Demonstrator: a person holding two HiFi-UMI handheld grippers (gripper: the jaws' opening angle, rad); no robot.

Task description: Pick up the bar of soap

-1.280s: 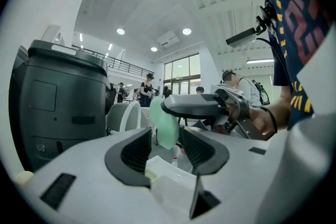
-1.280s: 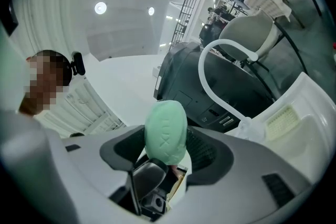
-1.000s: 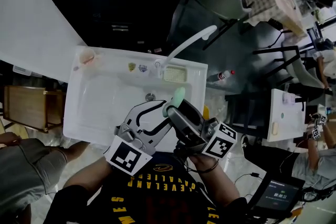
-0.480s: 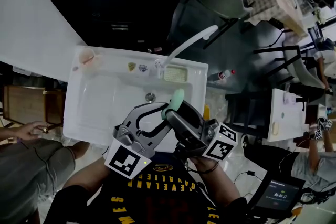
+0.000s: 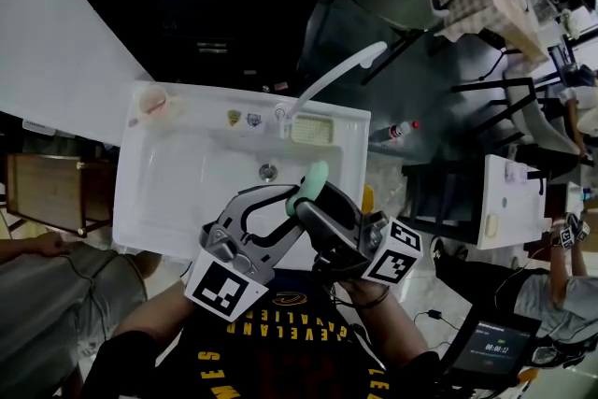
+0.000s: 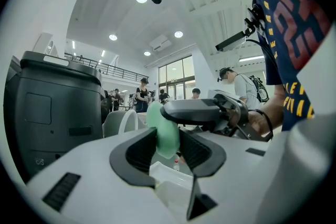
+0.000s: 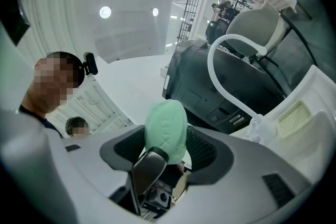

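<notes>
we are clamping the soap (image 5: 315, 174) in both sets of jaws, left gripper (image 6: 167, 144) across its flat faces, right gripper (image 7: 166, 145) across its edges; it is probably hard, light and slippery.

The soap (image 7: 165, 131) looks smooth and matt, faintly embossed. The fingers (image 7: 206, 150) have ribbed black pads and matt grey plastic shells. The sink (image 5: 187, 182) is glossy white.

Your head camera looks steeply down past your chest onto the white sink (image 5: 177, 201) and its faucet (image 5: 338, 75). The cameras on your left gripper (image 6: 167, 147) and right gripper (image 7: 167, 152) sit close behind their jaws, tilted up toward the ceiling. All three views share the green bar of soap (image 5: 315, 175).
</notes>
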